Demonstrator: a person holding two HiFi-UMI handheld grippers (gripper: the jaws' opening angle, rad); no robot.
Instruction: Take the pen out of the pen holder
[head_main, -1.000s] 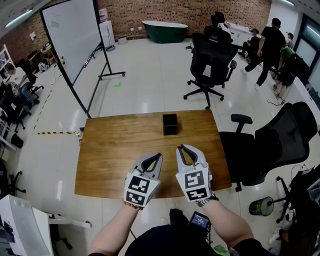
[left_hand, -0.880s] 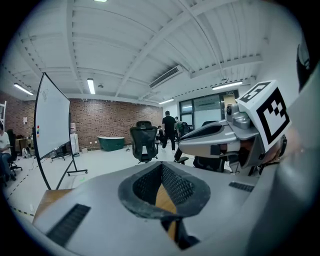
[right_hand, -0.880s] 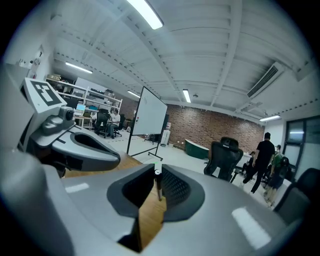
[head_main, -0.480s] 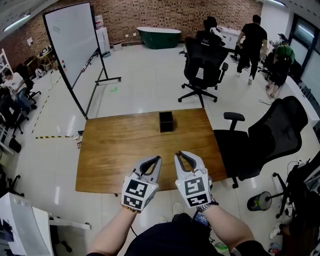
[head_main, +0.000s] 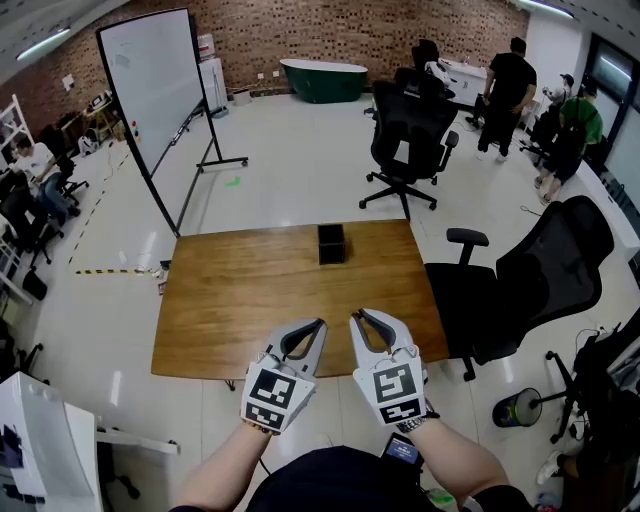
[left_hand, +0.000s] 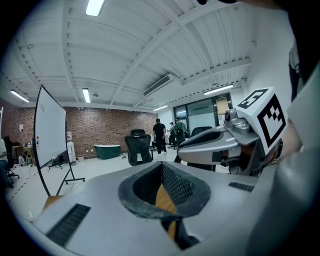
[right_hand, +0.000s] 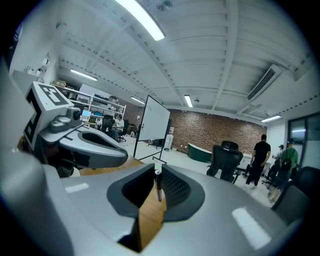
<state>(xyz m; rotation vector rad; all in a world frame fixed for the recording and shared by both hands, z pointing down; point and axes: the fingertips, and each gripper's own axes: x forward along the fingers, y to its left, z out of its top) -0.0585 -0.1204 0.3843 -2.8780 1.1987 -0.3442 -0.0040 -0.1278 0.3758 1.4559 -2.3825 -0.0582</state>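
Note:
A small black pen holder (head_main: 331, 243) stands upright near the far edge of the wooden table (head_main: 230, 300). From here I cannot make out a pen in it. My left gripper (head_main: 319, 325) and right gripper (head_main: 356, 318) hover side by side over the table's near edge, well short of the holder, both pointing at it. Both are shut and hold nothing. In the left gripper view the left gripper (left_hand: 161, 166) has its tips together. In the right gripper view the right gripper (right_hand: 156, 169) leaves a hairline slit with a dark sliver that I cannot identify.
A black office chair (head_main: 545, 270) stands at the table's right side, and another chair (head_main: 408, 130) stands beyond the far edge. A whiteboard on a stand (head_main: 150, 90) is at the far left. People (head_main: 510, 90) stand at the back right.
Both grippers have drawn back from the holder toward the table's near edge and risen a little. Their jaws look the same, and the holder has not moved on the table.

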